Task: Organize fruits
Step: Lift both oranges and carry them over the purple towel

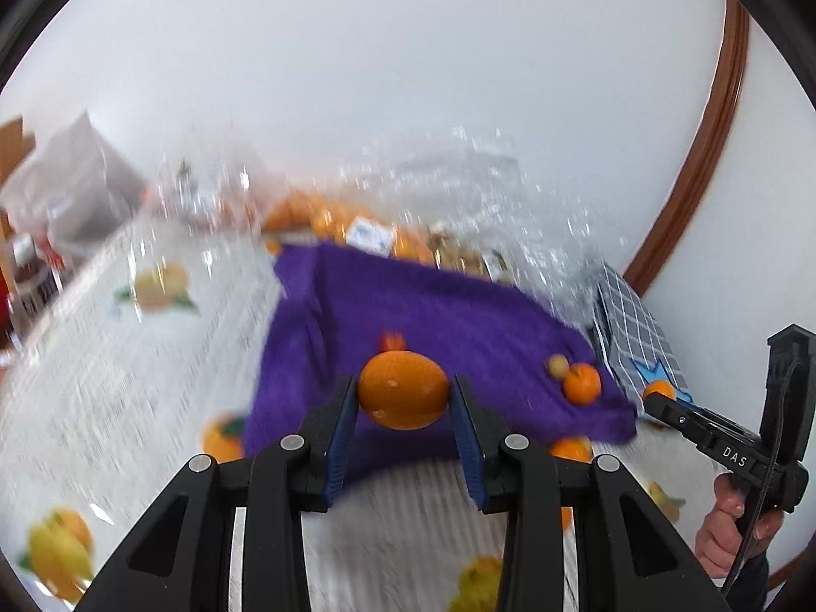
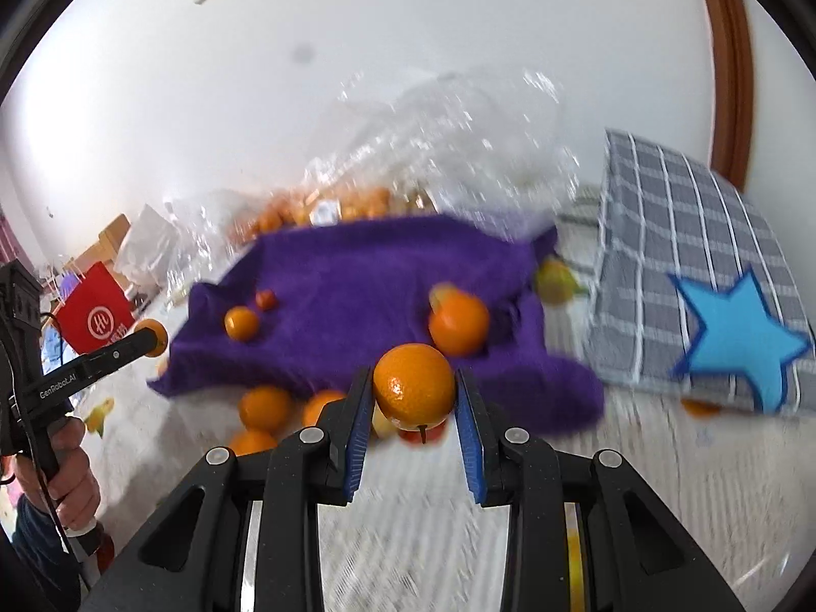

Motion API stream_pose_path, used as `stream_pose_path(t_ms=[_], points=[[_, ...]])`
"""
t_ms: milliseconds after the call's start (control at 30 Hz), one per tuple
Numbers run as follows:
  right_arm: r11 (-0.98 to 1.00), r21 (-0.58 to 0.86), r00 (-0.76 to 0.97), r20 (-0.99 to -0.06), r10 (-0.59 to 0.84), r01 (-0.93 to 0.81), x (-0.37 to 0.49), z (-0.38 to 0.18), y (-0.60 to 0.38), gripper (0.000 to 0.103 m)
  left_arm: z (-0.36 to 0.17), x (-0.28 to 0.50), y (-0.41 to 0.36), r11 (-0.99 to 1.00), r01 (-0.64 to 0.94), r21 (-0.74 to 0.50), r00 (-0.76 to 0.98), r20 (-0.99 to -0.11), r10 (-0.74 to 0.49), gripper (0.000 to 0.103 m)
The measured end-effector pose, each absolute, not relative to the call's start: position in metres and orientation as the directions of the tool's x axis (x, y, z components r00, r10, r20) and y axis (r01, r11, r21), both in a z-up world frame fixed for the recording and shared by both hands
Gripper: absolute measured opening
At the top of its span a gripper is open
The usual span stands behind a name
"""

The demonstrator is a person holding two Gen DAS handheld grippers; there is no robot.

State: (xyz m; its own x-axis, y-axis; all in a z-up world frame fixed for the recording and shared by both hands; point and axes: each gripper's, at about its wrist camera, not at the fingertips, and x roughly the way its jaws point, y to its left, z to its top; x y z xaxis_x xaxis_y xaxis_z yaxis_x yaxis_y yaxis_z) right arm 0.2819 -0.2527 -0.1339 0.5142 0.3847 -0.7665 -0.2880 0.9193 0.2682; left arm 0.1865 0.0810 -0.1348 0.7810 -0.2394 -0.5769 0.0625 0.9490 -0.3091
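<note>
Two oranges are gripped, one (image 1: 403, 390) by the left gripper (image 1: 403, 408) and one (image 2: 414, 385) by the right gripper (image 2: 414, 408), above one purple towel (image 2: 357, 280), beside one star-patched checkered cushion (image 2: 688, 255).

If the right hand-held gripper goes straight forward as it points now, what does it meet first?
Probably the loose orange on the purple cloth, just beyond the orange it holds; depth is unclear.

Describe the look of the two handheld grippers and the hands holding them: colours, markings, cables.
Both are matte black plastic with blue ribbed pads and round silver pins. The left gripper reads "GenRobot.AI" along its side in the right wrist view, and the right gripper shows "DAS" in the left wrist view. Black cables run past bare hands; a dark sleeve shows.
</note>
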Motion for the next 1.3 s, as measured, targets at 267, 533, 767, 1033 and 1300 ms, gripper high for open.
stream_pose_path(t_ms=[267, 533, 767, 1033, 1300], points=[[0.922, 0.259, 0.576, -0.723, 0.383, -0.289, 0.327, -0.112, -0.227, 0.031, -0.109, 0.233, 0.091, 0.957, 0.033, -0.288, 0.804, -0.562, -0.196, 0.035], [0.931, 0.241, 0.571, -0.738, 0.359, -0.274, 0.362, -0.128, -0.211, 0.032, -0.13, 0.27, 0.077, 0.954, 0.071, -0.292, 0.774, -0.587, -0.237, 0.035], [0.922, 0.24, 0.463, -0.809, 0.362, -0.303, 0.361, -0.174, -0.194, 0.032, -0.161, 0.275, 0.078, 0.961, 0.054, -0.272, 0.737, -0.639, -0.223, 0.035], [0.917, 0.207, 0.427, -0.835, 0.346, -0.34, 0.35, -0.19, -0.18, 0.032, -0.173, 0.281, 0.076, 0.971, 0.042, -0.236, 0.723, -0.663, -0.193, 0.035], [0.919, 0.163, 0.412, -0.856, 0.313, -0.359, 0.352, -0.2, -0.171, 0.032, -0.177, 0.28, 0.07, 0.977, 0.053, -0.207, 0.71, -0.68, -0.183, 0.035]])
